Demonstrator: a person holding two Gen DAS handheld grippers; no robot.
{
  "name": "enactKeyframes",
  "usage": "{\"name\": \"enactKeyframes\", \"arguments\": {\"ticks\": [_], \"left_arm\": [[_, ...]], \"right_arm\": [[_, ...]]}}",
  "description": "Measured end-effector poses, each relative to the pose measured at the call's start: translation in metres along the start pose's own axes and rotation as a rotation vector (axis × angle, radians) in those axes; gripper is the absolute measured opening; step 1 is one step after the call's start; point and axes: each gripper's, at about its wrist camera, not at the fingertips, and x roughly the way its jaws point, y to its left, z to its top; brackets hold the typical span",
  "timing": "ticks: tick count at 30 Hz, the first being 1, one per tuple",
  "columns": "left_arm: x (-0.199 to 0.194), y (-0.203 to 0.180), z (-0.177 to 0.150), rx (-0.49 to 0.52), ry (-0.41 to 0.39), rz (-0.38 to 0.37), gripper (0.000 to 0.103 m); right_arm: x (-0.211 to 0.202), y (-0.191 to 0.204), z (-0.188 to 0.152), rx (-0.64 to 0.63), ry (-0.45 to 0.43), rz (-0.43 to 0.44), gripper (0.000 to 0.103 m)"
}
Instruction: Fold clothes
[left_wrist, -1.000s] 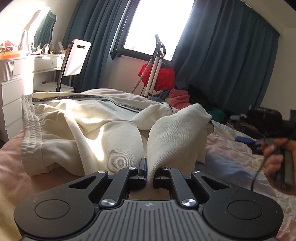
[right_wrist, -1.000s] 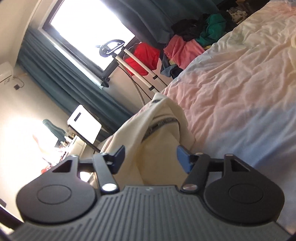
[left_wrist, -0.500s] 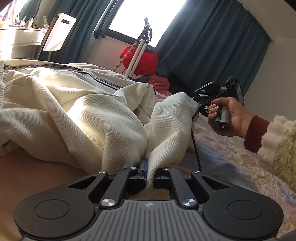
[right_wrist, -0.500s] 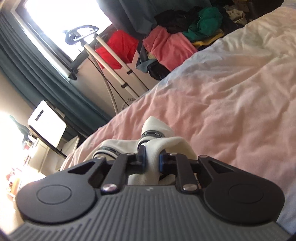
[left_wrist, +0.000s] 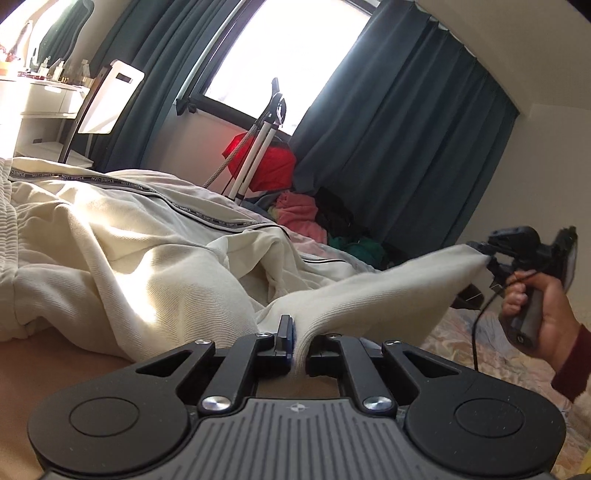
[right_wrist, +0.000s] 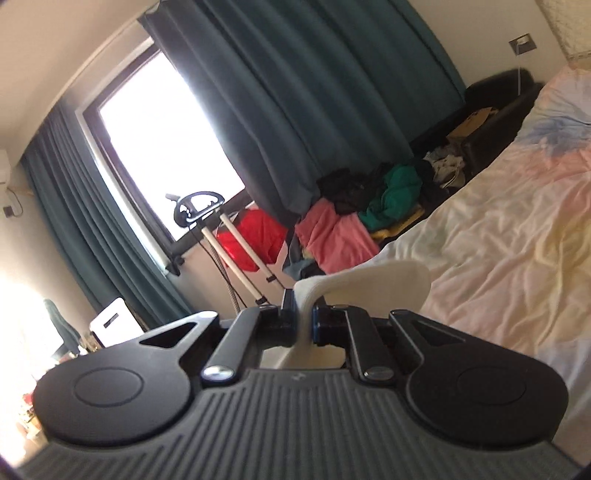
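Cream garment (left_wrist: 122, 258) spread in loose folds across the bed (right_wrist: 517, 229), a dark printed tape trim running along its upper edge. One end of the cloth is drawn out as a taut band between the two tools, lifted off the bedding.

Left gripper (left_wrist: 301, 341): jaws clenched on a pinch of the cream garment, the fabric rising in a ridge from between the fingers and running to the right.

Right gripper (right_wrist: 303, 323): jaws closed on the far end of the same band, a white fold curling up and over the fingertips. In the left wrist view this tool (left_wrist: 491, 258) appears at the right edge, held by the person's right hand (left_wrist: 535, 314), which wears a dark red cuff; a thin black cable hangs below it.

Surroundings: pastel bed cover, wrinkled, under the garment. Beyond the bed, a pile of clothes (right_wrist: 351, 229) in pink, green and black lies on the floor against the teal curtains (left_wrist: 399, 155). A bright window (left_wrist: 295, 59) stands between the curtains, with a garment steamer (left_wrist: 266, 140) and a red item (left_wrist: 273, 166) beneath it. A white chair (left_wrist: 110, 99) and a white dresser (left_wrist: 40, 99) occupy the left.
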Motion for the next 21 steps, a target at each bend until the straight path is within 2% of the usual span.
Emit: {"name": "enactKeyframes", "arguments": {"ticks": [1,5,8,11,13,14,16,19,21], "left_arm": [[0.0,-0.004,0.001,0.009,0.005,0.01,0.007],[0.002,-0.011,-0.004,0.02,0.065,0.066,0.007],[0.003,-0.011,-0.008,0.021,0.109,0.119,0.007],[0.004,-0.009,-0.012,0.019,0.148,0.158,0.007],[0.003,-0.011,-0.014,0.028,0.16,0.177,0.007],[0.003,-0.012,-0.014,0.034,0.16,0.183,0.007],[0.001,-0.013,-0.014,0.04,0.157,0.191,0.007],[0.001,-0.012,-0.013,0.025,0.159,0.193,0.007],[0.001,-0.011,-0.013,0.016,0.161,0.194,0.007]], "right_arm": [[-0.015,-0.01,-0.001,0.017,-0.005,-0.015,0.011],[-0.056,-0.066,-0.018,0.161,0.088,-0.1,0.012],[-0.068,-0.106,-0.036,0.312,0.246,-0.18,0.013],[-0.074,-0.139,-0.055,0.496,0.366,-0.171,0.013],[-0.077,-0.16,-0.068,0.664,0.399,-0.153,0.017],[-0.077,-0.168,-0.072,0.725,0.395,-0.15,0.019],[-0.077,-0.183,-0.081,0.843,0.384,-0.146,0.037],[-0.075,-0.193,-0.082,0.873,0.329,-0.198,0.058],[-0.068,-0.201,-0.082,0.902,0.295,-0.197,0.058]]}}
